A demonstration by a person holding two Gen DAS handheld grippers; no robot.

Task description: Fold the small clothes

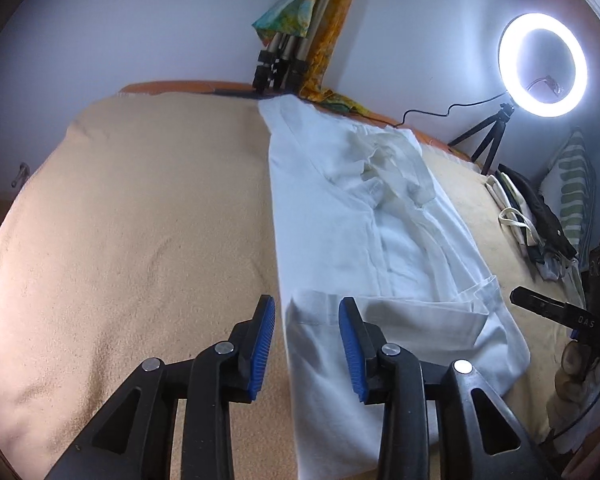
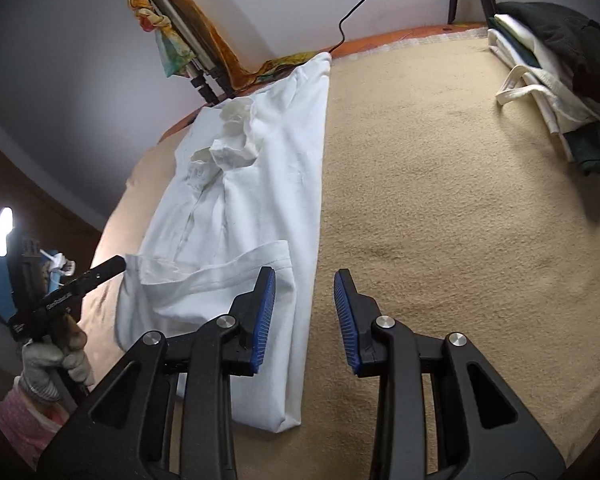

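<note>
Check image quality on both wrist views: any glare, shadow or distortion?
Left wrist: ring light blown out at upper right, fisheye bends the bed edge. Right wrist: no direct glare, only a bright lamp sliver at far left, white garment evenly lit, corners vignetted.

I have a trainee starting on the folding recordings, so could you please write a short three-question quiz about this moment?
1. True or false: the white garment lies folded into a long strip on the beige blanket.
2. Is either tool gripping cloth: A) left tool, B) right tool, C) neither?
3. What lit object stands at the far right in the left wrist view?

Key: 1. true. 2. C; both stand open above the garment's near end. 3. A ring light on a small tripod.
</note>
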